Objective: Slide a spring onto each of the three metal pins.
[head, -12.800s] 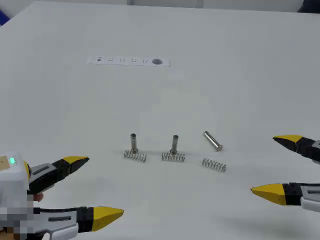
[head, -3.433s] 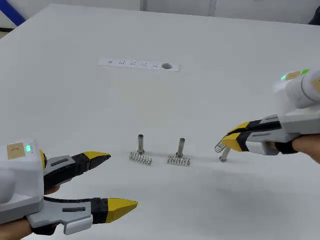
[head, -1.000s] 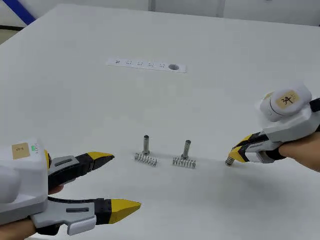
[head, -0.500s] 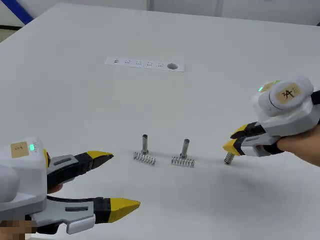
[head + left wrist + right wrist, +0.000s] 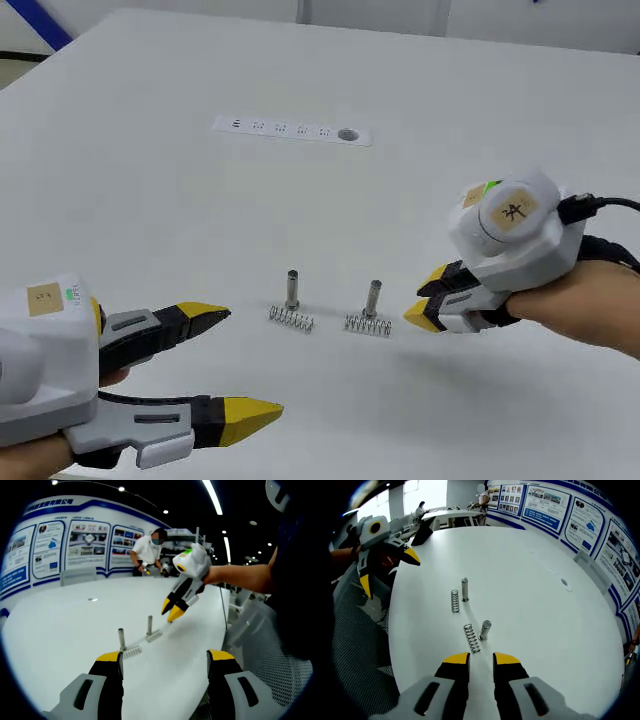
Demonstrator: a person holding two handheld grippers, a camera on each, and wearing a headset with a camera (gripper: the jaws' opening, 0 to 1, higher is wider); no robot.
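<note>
Two metal pins stand upright on the white table: the left pin and the middle pin. A loose spring lies in front of each, the left spring and the middle spring. My right gripper hovers just right of the middle pin, its jaws slightly apart and holding nothing. It hides the table behind it, where the third pin stood. My left gripper is wide open near the front left, well short of the left pin.
A white power strip lies flat toward the far side of the table. A hand and forearm hold the right gripper. A person stands at another table in the background.
The right gripper has moved left from the third pin, which stood with a spring on it, to beside the middle pin. That pin is now hidden. The left gripper has stayed put.
</note>
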